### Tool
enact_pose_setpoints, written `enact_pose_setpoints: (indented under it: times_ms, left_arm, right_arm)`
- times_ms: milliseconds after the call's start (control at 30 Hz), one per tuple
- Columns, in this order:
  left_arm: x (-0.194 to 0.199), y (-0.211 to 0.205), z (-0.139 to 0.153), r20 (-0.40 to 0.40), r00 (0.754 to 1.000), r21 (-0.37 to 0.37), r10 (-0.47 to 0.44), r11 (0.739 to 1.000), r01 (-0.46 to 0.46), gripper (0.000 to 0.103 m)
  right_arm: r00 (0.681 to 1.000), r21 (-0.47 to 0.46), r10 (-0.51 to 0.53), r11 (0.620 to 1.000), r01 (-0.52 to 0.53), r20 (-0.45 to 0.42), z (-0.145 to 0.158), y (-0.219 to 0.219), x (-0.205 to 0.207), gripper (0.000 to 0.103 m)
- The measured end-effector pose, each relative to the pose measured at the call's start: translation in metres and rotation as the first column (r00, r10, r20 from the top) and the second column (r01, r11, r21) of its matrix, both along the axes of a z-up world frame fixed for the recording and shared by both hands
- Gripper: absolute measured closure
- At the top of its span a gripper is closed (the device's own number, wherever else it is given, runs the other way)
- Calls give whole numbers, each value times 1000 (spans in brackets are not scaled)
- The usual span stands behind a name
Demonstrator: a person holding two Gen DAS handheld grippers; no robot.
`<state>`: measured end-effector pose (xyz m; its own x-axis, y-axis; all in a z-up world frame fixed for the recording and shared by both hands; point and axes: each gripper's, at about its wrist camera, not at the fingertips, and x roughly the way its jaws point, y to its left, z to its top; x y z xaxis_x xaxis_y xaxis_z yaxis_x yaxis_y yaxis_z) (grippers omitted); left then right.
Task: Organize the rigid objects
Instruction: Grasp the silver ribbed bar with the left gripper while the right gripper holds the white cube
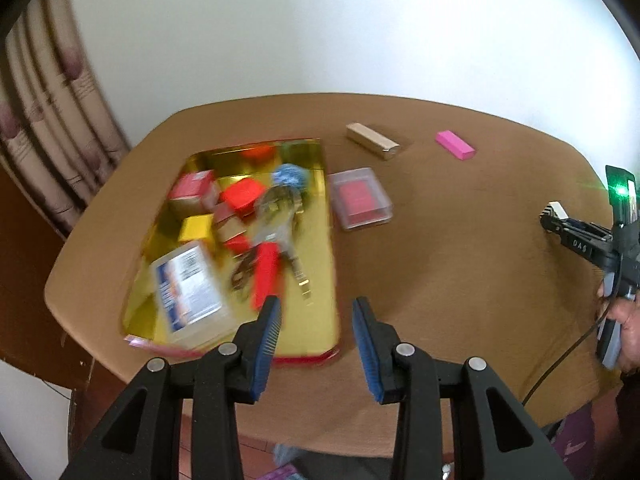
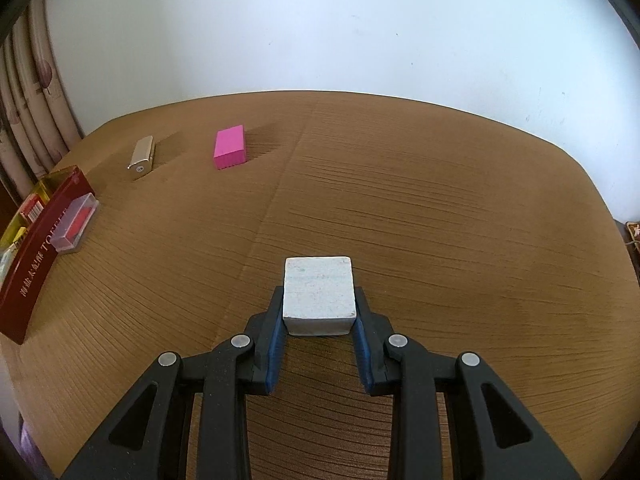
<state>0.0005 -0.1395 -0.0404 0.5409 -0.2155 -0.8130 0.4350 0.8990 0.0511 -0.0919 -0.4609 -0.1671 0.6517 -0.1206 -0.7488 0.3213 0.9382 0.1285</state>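
Observation:
My left gripper (image 1: 318,306) is open and empty, hovering over the near right corner of a gold tin tray (image 1: 320,280). The tray holds several things: a red-handled tool (image 1: 266,274), red and gold boxes, a clear labelled box (image 1: 190,290). On the table lie a clear case with a red insert (image 1: 360,198), a beige block (image 1: 372,141) and a pink block (image 1: 456,145). My right gripper (image 2: 319,300) is shut on a white block (image 2: 319,294). It also shows at the right in the left wrist view (image 1: 554,216).
The brown round table (image 2: 440,220) stands against a white wall. A curtain (image 1: 48,104) hangs at the left. The tray's dark red side wall (image 2: 36,256) shows at the far left of the right wrist view, with the clear case (image 2: 76,224) beside it.

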Motion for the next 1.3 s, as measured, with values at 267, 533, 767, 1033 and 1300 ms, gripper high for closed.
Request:
enact_pose_setpoints:
  times_ms: [267, 533, 767, 1033, 1300]
  left_arm:
    - [75, -75, 14, -216, 976, -130, -33, 992, 4, 65]
    - [188, -145, 1, -338, 938, -92, 78, 989, -115, 64]
    - [237, -170, -29, -388, 907, -3, 161, 984, -176, 64]
    - [269, -177, -55, -452, 866, 29, 213, 974, -225, 64]
    - [267, -161, -57, -459, 860, -75, 222, 955, -287, 73]
  right_arm:
    - [1000, 50, 5, 999, -6, 24, 0, -7, -3, 76]
    - [998, 141, 4, 990, -14, 69, -2, -19, -10, 76]
    - [995, 179, 27, 983, -43, 91, -3, -20, -10, 76]
    - [994, 195, 45, 979, -64, 97, -3, -18, -6, 75]
    - [995, 193, 45, 979, -61, 89, -2, -19, -7, 75]
